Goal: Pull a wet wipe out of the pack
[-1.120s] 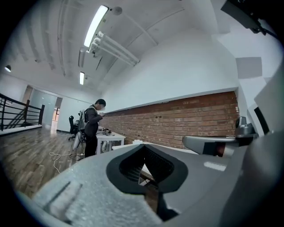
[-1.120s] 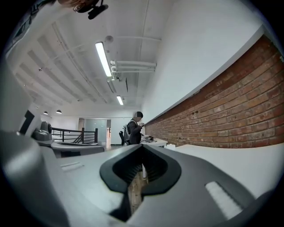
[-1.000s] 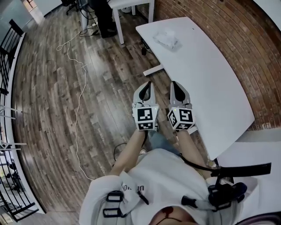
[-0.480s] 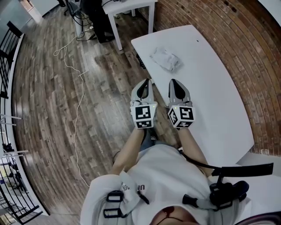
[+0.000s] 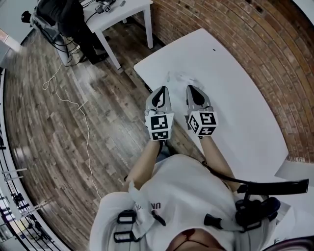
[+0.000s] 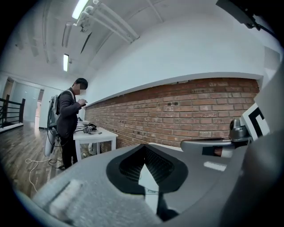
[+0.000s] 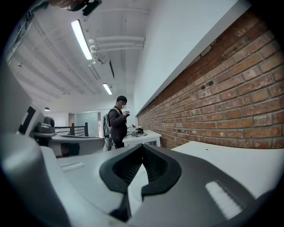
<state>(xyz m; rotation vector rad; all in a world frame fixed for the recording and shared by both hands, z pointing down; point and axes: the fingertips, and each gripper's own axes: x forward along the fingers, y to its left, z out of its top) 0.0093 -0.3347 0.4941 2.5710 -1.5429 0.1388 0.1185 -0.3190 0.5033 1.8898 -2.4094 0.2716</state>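
Note:
The wet wipe pack (image 5: pixel 179 78), a pale crinkled packet, lies near the left end of the white table (image 5: pixel 235 98). In the head view it sits just beyond both gripper tips, partly hidden behind them. My left gripper (image 5: pixel 162 89) and right gripper (image 5: pixel 192 88) are held side by side over the table's near edge, pointing at the pack. Both are shut with nothing between the jaws. The left gripper view shows the left gripper's (image 6: pixel 143 148) tips meeting over white table surface. The right gripper view shows the right gripper's (image 7: pixel 143 148) tips closed the same way.
A brick wall (image 5: pixel 255 39) runs along the far side of the table. A person in dark clothes (image 6: pixel 69 119) stands at a small white table (image 5: pixel 122 7) further back. A white cable (image 5: pixel 73 103) trails over the wooden floor to the left.
Both grippers have travelled forward together to the white table. The pack, earlier well ahead of them, now lies just past their tips. Jaws stayed shut.

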